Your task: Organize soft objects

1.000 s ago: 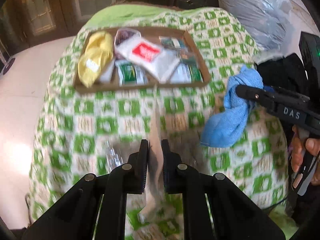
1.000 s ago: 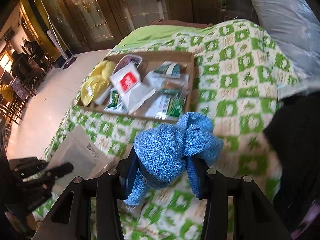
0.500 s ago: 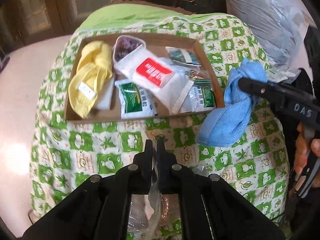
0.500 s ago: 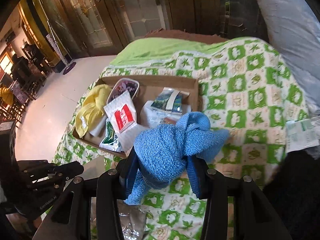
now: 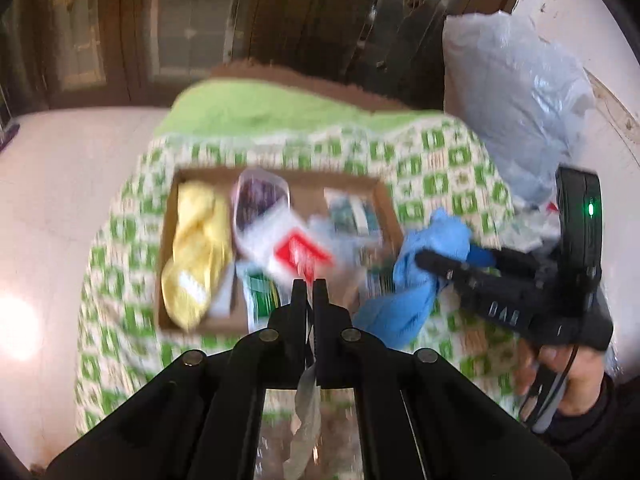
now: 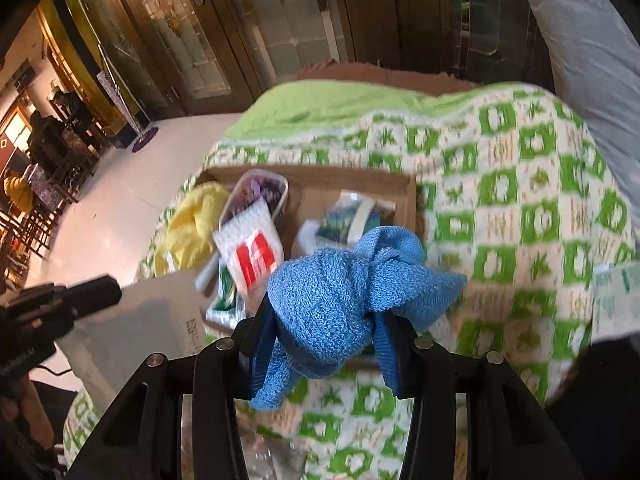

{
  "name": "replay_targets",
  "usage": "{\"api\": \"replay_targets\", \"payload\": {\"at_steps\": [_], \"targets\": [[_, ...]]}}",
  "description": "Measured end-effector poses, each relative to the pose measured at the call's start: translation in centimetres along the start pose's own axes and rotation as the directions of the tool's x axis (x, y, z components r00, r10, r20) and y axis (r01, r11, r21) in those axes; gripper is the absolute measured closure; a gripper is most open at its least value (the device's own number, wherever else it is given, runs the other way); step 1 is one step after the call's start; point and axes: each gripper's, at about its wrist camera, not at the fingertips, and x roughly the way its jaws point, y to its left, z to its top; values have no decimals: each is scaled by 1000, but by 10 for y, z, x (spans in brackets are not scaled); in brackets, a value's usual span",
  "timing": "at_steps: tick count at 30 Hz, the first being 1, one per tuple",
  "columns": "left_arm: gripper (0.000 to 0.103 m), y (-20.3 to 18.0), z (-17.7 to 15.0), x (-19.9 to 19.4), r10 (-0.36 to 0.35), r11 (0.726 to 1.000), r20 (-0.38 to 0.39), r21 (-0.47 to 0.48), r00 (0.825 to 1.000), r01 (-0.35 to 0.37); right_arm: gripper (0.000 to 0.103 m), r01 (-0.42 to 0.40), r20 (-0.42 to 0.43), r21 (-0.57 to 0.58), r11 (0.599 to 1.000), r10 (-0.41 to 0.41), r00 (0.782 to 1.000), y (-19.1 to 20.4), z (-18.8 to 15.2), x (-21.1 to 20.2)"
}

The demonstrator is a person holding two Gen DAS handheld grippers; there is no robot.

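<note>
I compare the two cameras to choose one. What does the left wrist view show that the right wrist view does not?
Only the left wrist view: the right gripper from the side, the hand holding it, and a thin clear bag pinched in the shut left gripper.
Only the right wrist view: a room with furniture at far left, and the towel's weave close up.
Both: the towel, the box, the yellow cloth, the green quilt.

This is a lived-in home: ahead of the tongs lies a soft surface under a green-and-white checked quilt [image 6: 520, 208], with a plain lime-green blanket [image 6: 320, 104] beyond it. Farther off stand dark wooden doors with glass panes [image 6: 200, 40], a glossy pale floor [image 6: 100, 208] to the left.
</note>
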Motion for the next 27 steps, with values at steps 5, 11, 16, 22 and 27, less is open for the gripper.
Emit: {"api": "replay_targets", "payload": {"at_steps": [5,11,16,22,27], "targets": [[102,10,38,36,60,998,48,11,997,-61,59,30,29,-14,999,-29,999,-2,26,26],[99,43,35,88,73,996,25,-60,997,-72,57,-11,-1,6,1000,11,1000,-2,37,85],[30,63,20,94,114,988,14,-104,993,-112,43,2,20,6,1000,-2,1000,-4,35,117],[22,67,9,76,130,983,39,-136,991,-124,15,53,64,-8,999,-53,997,2,27,104],[20,48,-17,43,192,979,97,-86,977,-184,0,96,134,15,995,-97,986,2,3,69]]}}
